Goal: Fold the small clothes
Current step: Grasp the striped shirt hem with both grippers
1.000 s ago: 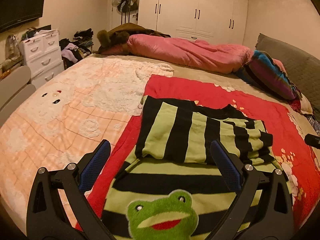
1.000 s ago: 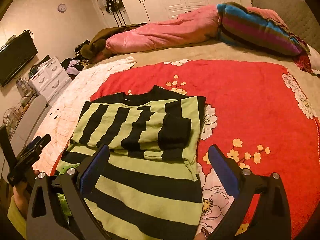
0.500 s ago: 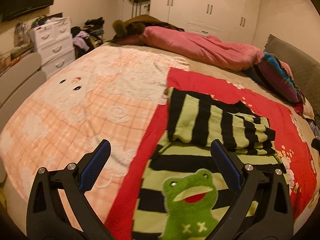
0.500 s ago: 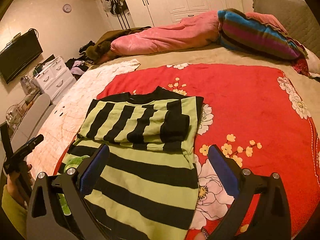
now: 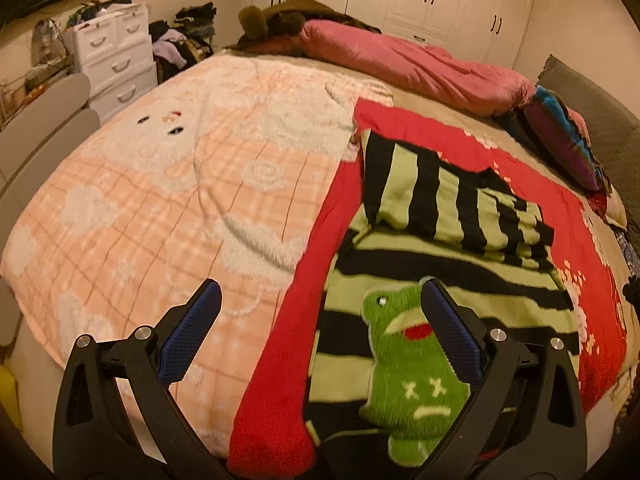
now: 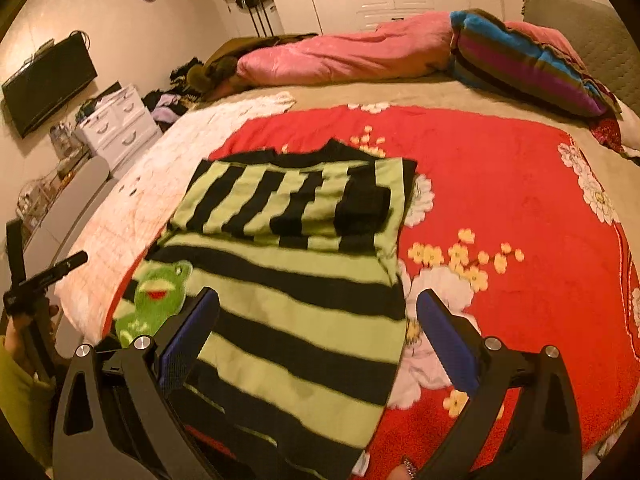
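while sweater (image 6: 296,280) lies half-folded, both claws (left (image 5: 320,332), right (image 6: 318,336)) gape.

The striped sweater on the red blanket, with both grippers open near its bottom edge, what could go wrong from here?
1. The striped sweater has its sleeves folded loosely across the chest; lifting the hem could shake them out.
2. The left gripper sits over the pink plaid blanket, off to the side, so it might pinch the red blanket too.
3. The right gripper straddles the sweater's edge and may catch only one layer.
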`<state>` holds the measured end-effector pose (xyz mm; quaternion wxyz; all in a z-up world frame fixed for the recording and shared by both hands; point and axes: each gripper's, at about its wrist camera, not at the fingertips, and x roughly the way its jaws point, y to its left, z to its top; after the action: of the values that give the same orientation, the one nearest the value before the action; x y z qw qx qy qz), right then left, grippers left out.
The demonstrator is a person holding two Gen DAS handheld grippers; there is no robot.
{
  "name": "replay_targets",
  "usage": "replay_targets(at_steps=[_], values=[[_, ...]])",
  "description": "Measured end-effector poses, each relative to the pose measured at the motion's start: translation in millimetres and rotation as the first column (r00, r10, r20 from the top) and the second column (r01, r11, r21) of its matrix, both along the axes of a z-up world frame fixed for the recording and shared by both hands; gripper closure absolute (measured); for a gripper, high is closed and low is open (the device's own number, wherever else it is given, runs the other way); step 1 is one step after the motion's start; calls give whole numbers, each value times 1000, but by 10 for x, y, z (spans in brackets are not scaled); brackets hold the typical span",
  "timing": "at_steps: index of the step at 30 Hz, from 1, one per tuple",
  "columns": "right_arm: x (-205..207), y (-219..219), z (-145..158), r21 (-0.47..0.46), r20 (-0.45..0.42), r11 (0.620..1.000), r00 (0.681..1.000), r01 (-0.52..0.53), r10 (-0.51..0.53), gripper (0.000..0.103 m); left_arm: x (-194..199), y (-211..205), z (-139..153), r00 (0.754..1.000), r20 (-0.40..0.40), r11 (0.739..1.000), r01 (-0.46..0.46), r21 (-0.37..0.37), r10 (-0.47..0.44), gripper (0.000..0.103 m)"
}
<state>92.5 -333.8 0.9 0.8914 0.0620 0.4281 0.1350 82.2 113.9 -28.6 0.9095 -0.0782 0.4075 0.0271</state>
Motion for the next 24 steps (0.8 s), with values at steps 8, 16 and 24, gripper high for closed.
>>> replay_targets(at_steps=[8, 16, 24], values=[[-247, 4, -211, -32, -65, 999, 998, -21, 19, 5, -136, 75, -127, 999, -54, 1000, 1, 5, -1, 9], [-494, 27, -470, -62, -151, 996, 987, -63, 53, 5, -219, 108, -255, 993, -119, 1000, -4, 25, 7, 9], [-696, 103, -812, -40, -277, 995, 958, -92, 78, 5, -265, 78, -555, 973, -228, 1000, 28, 13, -24, 9]])
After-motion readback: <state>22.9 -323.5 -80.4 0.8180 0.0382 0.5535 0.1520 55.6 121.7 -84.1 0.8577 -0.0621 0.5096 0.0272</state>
